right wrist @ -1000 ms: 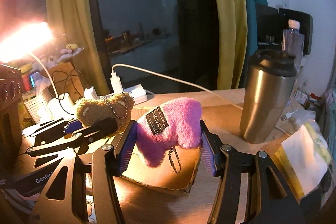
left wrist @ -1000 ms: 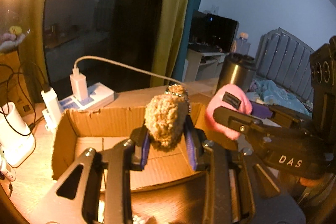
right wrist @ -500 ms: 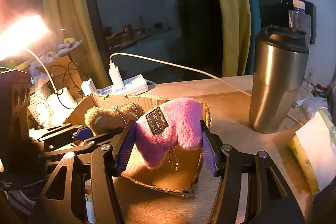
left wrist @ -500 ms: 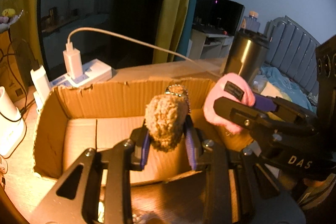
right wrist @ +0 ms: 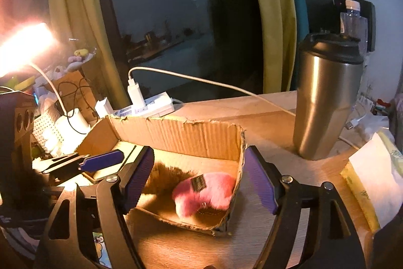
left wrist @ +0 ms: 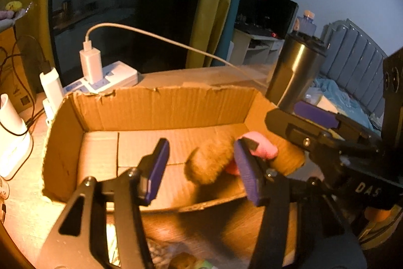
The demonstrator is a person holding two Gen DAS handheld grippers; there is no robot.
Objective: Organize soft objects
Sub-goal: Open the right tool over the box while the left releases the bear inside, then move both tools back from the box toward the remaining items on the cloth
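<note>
Plush toys lying in the cardboard box [left wrist: 161, 105], both grippers released.

Left gripper [left wrist: 201, 168] and right gripper [right wrist: 199, 178] are held above the box with jaws spread wide and nothing gripped. Brown plush toy [left wrist: 211, 163] and pink plush toy [right wrist: 204, 190] are seen blurred, side by side at the box's right end, the pink one nearer the right wall. Steel tumbler [right wrist: 325, 105] is stood on the table [right wrist: 176, 248] right of the box, power strip [left wrist: 110, 77] beyond its far wall.
</note>
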